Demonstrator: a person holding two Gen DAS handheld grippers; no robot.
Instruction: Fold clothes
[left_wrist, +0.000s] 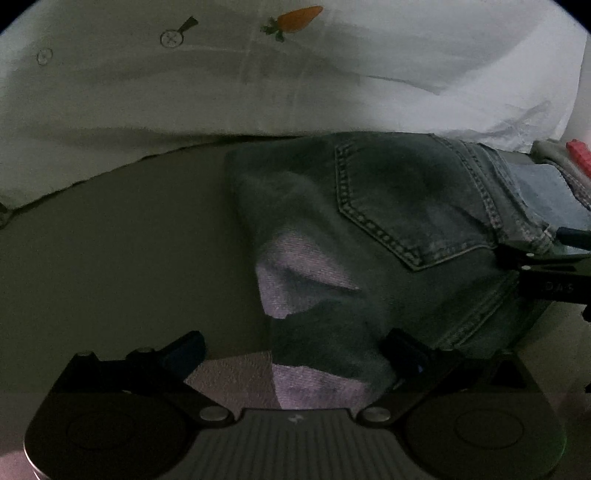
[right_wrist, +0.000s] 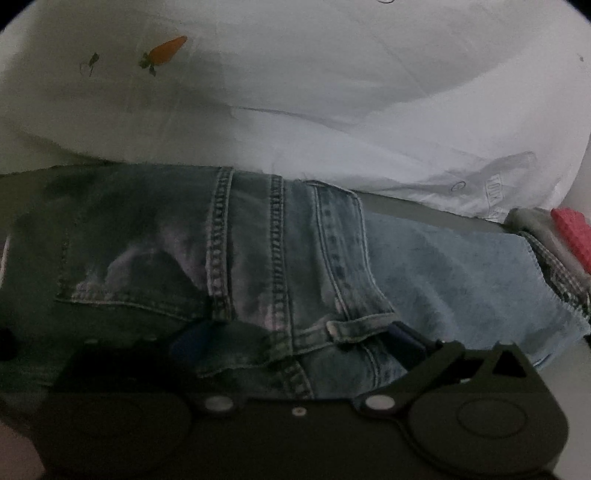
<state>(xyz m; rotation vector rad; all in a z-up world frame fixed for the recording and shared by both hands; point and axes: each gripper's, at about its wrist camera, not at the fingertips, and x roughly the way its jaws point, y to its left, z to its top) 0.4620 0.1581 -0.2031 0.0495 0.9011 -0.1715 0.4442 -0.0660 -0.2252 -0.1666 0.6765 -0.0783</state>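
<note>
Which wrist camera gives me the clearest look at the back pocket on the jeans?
The left wrist view. There the back pocket sits mid-frame, its stitched outline and pointed bottom complete and unobstructed. The right wrist view shows the pocket off to the left, dim and shadowed, its lower right corner running behind the waistband fold, so only part of the outline reads.

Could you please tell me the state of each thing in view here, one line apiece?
Jeans: folded, lying flat, back pocket up.
Left gripper: open, jeans edge between its fingers.
Right gripper: open over the waistband.
White cloth: rumpled, behind the jeans.
</note>
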